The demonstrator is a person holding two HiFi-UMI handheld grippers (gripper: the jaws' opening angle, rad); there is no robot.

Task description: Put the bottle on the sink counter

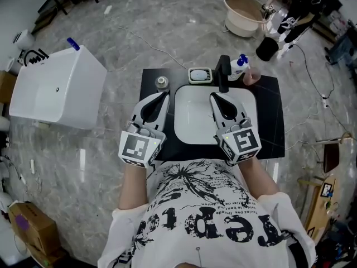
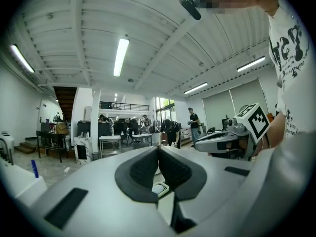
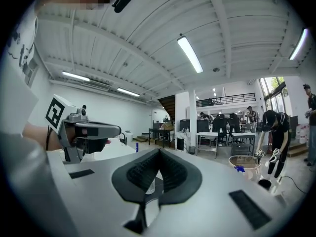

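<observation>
Bottle (image 1: 162, 82) stands on sink counter (image 1: 269, 116), beside the basin. Left gripper (image 1: 164, 96) and right gripper (image 1: 214, 97) both closed, empty. Task looks done.

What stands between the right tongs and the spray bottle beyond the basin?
The black faucet rises just beyond the right tongs, immediately left of the bottle, so it crowds a straight reach. Nothing else visible lies between them.
</observation>
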